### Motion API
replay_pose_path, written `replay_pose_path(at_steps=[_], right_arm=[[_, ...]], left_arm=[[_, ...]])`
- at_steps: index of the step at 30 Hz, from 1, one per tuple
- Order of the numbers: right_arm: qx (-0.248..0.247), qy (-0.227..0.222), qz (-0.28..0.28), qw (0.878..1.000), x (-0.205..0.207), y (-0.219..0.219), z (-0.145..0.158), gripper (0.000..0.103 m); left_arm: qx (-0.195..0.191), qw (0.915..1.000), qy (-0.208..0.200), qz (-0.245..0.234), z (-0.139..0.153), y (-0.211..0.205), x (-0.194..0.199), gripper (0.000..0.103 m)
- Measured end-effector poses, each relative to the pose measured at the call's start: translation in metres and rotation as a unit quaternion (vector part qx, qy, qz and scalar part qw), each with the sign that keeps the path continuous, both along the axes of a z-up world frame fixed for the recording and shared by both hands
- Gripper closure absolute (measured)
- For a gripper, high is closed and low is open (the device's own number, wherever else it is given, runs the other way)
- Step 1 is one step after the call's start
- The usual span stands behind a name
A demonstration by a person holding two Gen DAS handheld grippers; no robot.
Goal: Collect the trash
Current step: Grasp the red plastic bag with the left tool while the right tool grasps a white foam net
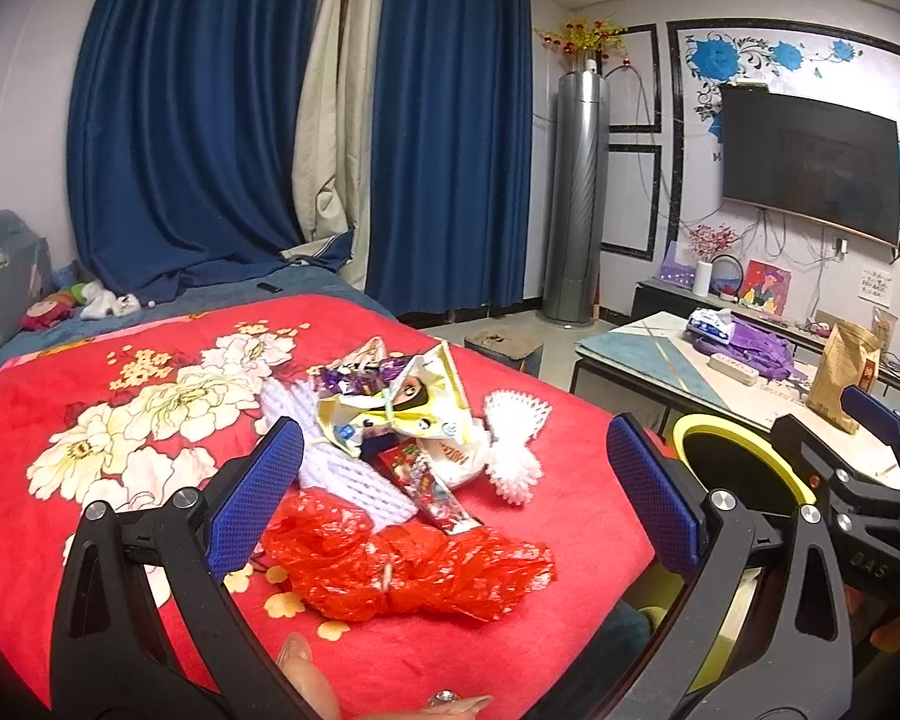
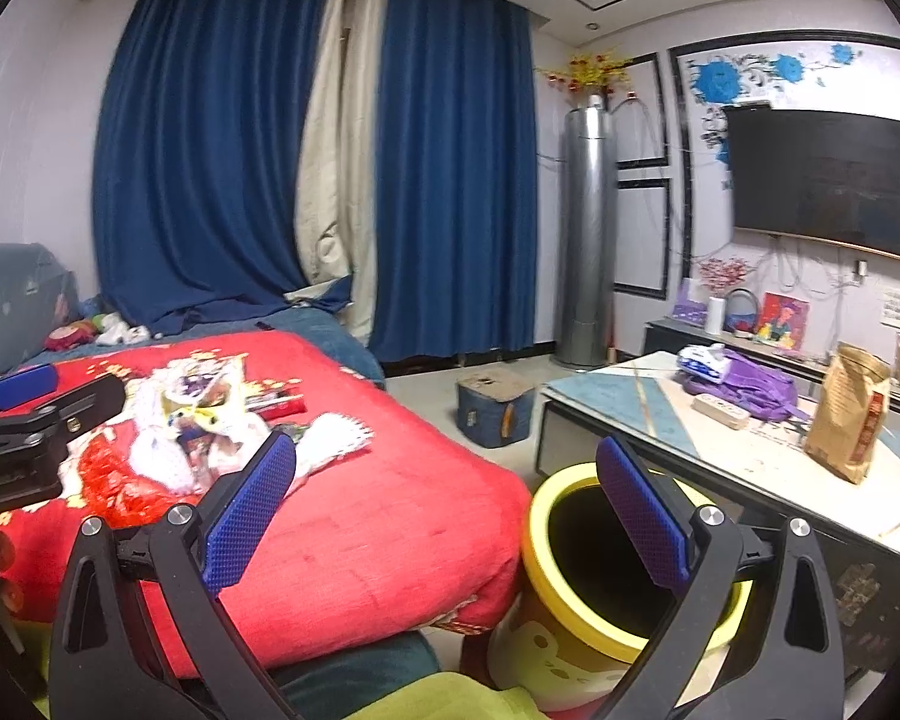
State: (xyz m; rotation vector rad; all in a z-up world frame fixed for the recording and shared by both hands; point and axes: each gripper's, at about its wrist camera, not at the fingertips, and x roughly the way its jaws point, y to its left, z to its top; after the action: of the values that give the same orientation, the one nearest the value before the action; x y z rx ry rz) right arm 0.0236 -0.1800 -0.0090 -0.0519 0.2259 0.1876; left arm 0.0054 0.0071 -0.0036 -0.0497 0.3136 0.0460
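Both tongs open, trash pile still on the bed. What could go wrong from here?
1. The red plastic bag is thin and crumpled; the left tongs could pinch the red blanket too.
2. Wrappers lie tangled with white foam nets; extras may drop short of the yellow bin.

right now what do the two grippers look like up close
Both the left gripper and right gripper have matte black frames with triangular cut-outs and silver screws. Their fingers carry blue, diamond-textured pads. The right gripper's body shows embossed lettering in the left wrist view.
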Motion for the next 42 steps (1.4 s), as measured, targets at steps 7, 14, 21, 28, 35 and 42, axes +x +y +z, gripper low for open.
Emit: replay_pose_path(at_steps=[7, 14, 21, 28, 35, 42], right_arm=[[-0.04, 0.021, 0.072, 0.996, 0.001, 0.026, -0.005, 0.006], [-0.058, 0.043, 0.133, 0.988, 0.014, 0.058, -0.005, 0.006], [-0.059, 0.073, 0.155, 0.983, 0.041, 0.081, -0.006, 0.006], [-0.055, 0.122, 0.15, 0.98, 0.081, 0.095, -0.019, 0.006], [-0.058, 0.157, 0.16, 0.973, 0.113, 0.111, -0.034, 0.028], [-0.044, 0.204, 0.164, 0.964, 0.137, 0.122, -0.051, 0.054]], left_arm=[[-0.016, 0.9992, 0.004, 0.036, 0.001, 0.026, 0.001, 0.01], [-0.031, 0.997, 0.012, 0.07, 0.002, 0.054, 0.002, 0.01], [-0.045, 0.9919, 0.051, 0.107, -0.009, 0.089, 0.008, 0.01], [-0.063, 0.9882, 0.096, 0.102, -0.027, 0.109, 0.017, 0.01], [-0.055, 0.9904, 0.125, 0.023, -0.043, 0.086, 0.027, 0.01], [-0.059, 0.9862, 0.154, -0.011, -0.054, 0.077, 0.035, 0.01]])
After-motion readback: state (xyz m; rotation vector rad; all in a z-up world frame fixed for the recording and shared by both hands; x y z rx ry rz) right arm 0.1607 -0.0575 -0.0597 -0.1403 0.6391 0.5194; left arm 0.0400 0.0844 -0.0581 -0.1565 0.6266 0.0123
